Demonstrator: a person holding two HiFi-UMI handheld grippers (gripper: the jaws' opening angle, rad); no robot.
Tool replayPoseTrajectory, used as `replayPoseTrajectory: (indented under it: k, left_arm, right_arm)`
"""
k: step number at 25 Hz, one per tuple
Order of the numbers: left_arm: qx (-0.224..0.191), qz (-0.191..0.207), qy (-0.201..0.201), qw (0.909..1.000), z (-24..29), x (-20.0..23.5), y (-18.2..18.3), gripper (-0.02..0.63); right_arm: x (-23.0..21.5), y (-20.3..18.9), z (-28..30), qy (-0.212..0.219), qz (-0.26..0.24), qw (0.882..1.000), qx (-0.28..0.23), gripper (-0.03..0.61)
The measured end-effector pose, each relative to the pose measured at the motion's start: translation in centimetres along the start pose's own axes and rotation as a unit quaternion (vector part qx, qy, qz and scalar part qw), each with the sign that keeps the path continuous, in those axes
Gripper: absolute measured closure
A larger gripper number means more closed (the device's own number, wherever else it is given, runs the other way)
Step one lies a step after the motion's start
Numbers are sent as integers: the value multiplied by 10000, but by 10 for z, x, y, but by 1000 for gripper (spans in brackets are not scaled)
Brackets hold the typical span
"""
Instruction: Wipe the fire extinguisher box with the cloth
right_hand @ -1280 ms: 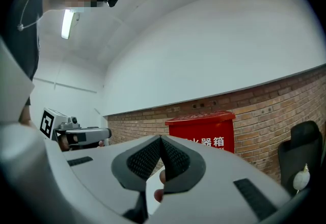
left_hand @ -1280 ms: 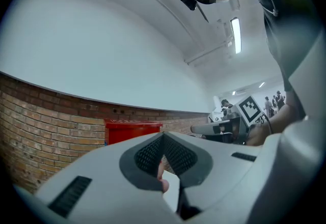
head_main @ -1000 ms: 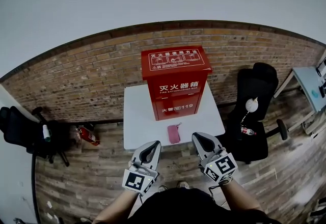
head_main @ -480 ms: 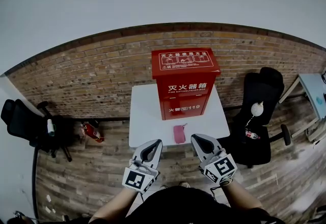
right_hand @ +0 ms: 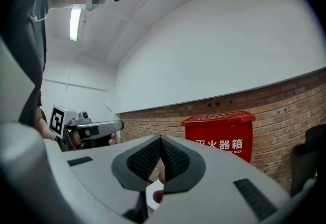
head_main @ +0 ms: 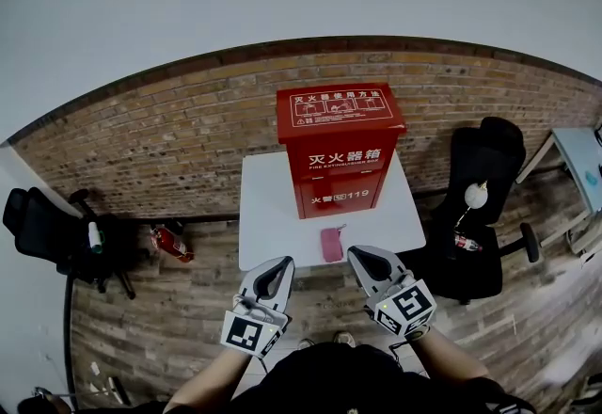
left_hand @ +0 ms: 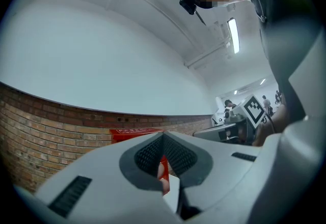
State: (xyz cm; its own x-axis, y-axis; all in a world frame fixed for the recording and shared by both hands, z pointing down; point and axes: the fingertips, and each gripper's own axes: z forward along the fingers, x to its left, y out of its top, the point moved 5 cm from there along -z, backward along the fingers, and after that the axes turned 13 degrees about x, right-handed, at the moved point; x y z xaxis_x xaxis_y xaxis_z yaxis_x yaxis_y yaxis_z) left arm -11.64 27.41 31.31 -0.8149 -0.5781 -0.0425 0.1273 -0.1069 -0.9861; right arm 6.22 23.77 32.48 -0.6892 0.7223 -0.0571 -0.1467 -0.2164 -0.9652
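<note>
A red fire extinguisher box [head_main: 343,158] stands upright at the back of a small white table [head_main: 273,214], against the brick wall. A pink cloth [head_main: 331,244] lies on the table near its front edge, apart from the box. My left gripper [head_main: 279,263] and right gripper [head_main: 359,254] hover side by side short of the table's front edge. Both are shut and hold nothing. The right gripper view has the box [right_hand: 224,136] ahead beyond the closed gripper [right_hand: 161,139]. In the left gripper view the box [left_hand: 135,135] peeks out behind the closed gripper [left_hand: 163,136].
A black office chair [head_main: 480,177] with a bottle [head_main: 461,241] on its seat stands right of the table. Another black chair [head_main: 38,233] and a red extinguisher [head_main: 167,245] lying on the wooden floor are to the left. A desk corner [head_main: 578,153] shows at far right.
The head view has shifted, so the table and box sit slightly further right in the picture. Both grippers stay shut before the table; the right one has drifted a little left.
</note>
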Motion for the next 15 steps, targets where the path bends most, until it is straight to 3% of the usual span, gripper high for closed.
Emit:
replayPoseTrajectory:
  k: [15]
  left_arm:
    - [-186,56,-64,9998,6,-10,1,584]
  right_arm:
    - [-1,7,1,79,-68,9999,-134,557]
